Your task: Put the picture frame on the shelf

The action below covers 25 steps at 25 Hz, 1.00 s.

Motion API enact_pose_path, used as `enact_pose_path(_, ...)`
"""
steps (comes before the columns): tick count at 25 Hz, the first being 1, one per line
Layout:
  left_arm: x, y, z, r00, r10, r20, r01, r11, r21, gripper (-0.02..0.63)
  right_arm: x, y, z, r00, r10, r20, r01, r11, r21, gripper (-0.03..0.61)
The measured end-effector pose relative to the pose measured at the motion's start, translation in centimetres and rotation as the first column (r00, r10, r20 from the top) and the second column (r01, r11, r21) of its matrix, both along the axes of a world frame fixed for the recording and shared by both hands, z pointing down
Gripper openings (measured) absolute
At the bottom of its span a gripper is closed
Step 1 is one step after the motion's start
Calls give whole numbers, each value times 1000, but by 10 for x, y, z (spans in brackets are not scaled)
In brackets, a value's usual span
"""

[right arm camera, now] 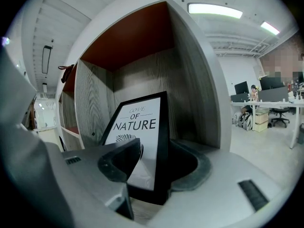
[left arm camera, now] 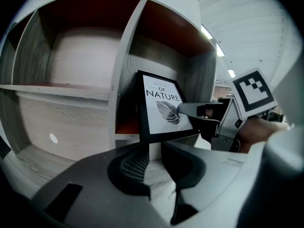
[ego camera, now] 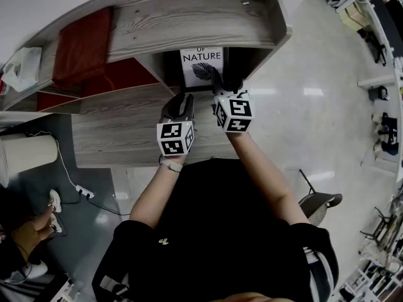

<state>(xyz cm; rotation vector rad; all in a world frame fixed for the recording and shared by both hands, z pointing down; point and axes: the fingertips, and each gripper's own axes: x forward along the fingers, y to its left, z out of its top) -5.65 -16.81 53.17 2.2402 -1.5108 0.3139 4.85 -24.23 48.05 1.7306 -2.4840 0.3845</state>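
The black picture frame [ego camera: 201,65] with a "NATURE" leaf print stands upright, leaning slightly, in the right-hand compartment of the grey wooden shelf [ego camera: 189,17]. My right gripper [ego camera: 220,83] is shut on the frame's right edge. In the right gripper view the frame [right arm camera: 137,137] sits between the two jaws of that gripper [right arm camera: 149,160]. My left gripper [ego camera: 179,102] hovers just left of it over the lower shelf board. In the left gripper view its jaws [left arm camera: 154,148] are drawn almost together with nothing in them, below the frame [left arm camera: 164,110].
A red cloth [ego camera: 82,46] lies on the shelf's top left. A white bag [ego camera: 22,68] and a white bin [ego camera: 25,153] stand to the left. A cable and power strip [ego camera: 82,190] lie on the floor. A chair [ego camera: 321,203] is at right.
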Motion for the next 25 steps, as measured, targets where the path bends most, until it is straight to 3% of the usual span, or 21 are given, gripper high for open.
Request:
enact_pose_path(14,-8,-24,-21,999,-25,-23,26,999,47,75,-16,-10,-20,994,6,-108,1,998,65,181)
enact_pose_path(25,-11,-41,-17,999,-23,-32,24,1000,19,75,-25,-22,-25,990,21,-143,-11,997,72,181)
